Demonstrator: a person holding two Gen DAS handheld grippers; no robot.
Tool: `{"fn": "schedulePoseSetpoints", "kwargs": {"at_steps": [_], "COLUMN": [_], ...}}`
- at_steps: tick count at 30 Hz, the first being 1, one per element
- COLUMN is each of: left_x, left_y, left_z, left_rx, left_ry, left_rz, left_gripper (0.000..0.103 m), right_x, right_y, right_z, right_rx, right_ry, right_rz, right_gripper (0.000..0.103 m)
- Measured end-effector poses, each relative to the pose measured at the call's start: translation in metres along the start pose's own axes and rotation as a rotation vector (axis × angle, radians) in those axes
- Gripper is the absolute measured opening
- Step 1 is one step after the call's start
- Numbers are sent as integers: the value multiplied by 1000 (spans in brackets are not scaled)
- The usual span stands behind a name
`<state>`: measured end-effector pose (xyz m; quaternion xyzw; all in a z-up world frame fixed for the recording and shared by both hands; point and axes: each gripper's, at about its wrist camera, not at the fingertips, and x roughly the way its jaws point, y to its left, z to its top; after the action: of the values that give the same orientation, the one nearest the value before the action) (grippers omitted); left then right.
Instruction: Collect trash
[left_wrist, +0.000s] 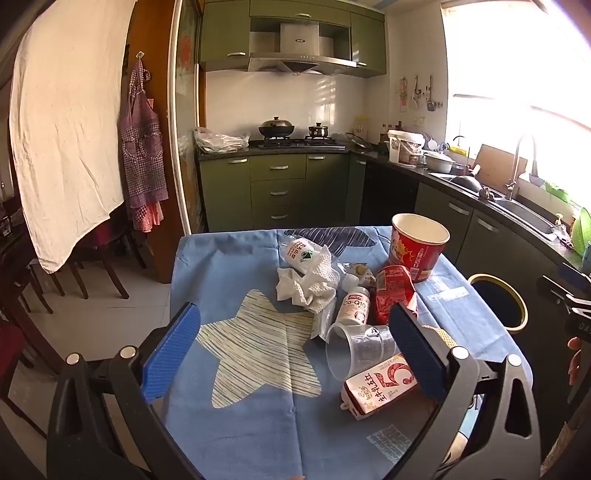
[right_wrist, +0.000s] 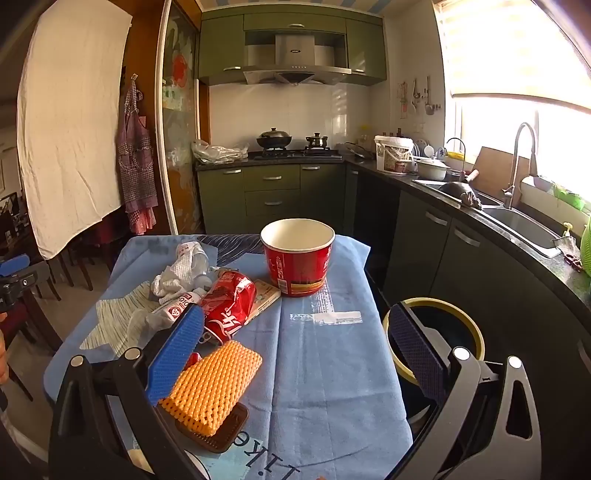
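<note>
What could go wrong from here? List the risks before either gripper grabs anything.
1. The clear plastic cup lies on its side against the milk carton; a nudge could roll it away.
2. The trash bin sits beside the table, so a short drop may miss it.
3. The crushed red can overlaps other trash, risking a double grab.

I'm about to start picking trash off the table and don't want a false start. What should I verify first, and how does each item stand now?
1. Left claw open, nothing held: ok.
2. Right claw open, nothing held: ok.
3. Bin with the yellow rim open, beside the table on the right: ok.
4. Trash within view: crushed red can, clear plastic cup, milk carton, crumpled tissue: ok.
5. Red paper bucket upright: ok; what it holds: cannot tell.
6. Room left in the bin: cannot tell, its inside is dark.
</note>
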<state>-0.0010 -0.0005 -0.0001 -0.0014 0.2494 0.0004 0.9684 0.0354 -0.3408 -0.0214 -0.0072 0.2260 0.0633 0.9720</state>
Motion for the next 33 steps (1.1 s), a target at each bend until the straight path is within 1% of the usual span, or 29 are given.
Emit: {"fn": "schedulePoseSetpoints", "kwargs": {"at_steps": [1,2,3,4,8,10,12,13,14,16,33], "left_x": [-1,2,1,1,-1,-3,-6,-3,8,10,8], "left_y": [0,-2,-2,-3,-5,-5,-6,-5,-3,-3,-6], "left_z": [0,0,0,0,0,-1,-1,-2,-5,-6,-6], "left_rx": [2,8,8,9,11,12,15,17,24,26,37], "left_ry": [0,18,17,17,18,13,8,10,20,23,28], "left_rz": [-1,10,8,6,9,10,11,10,10,8,11], "left_gripper": [97,97,97,97,97,97,97,97,97,97,97], "right_x": [0,0,0,3,3,10,7,7,6,8,7], "right_y": [0,-1,-1,-1,1,-3,-2,-2,-2,-1,0], "right_z": [0,-1,-2,0,1,-3,-3,-4,-4,-4,-3], "right_rx": [-1,-2,-2,-5,-5,2,-2,-2,0,-2,-1], "right_ry": [-1,-1,0,19,20,23,17,17,16,18,21], "right_rz": [0,0,2,6,7,12,10,11,13,12,16], "right_gripper": [99,99,99,99,99,99,99,99,99,99,99]}}
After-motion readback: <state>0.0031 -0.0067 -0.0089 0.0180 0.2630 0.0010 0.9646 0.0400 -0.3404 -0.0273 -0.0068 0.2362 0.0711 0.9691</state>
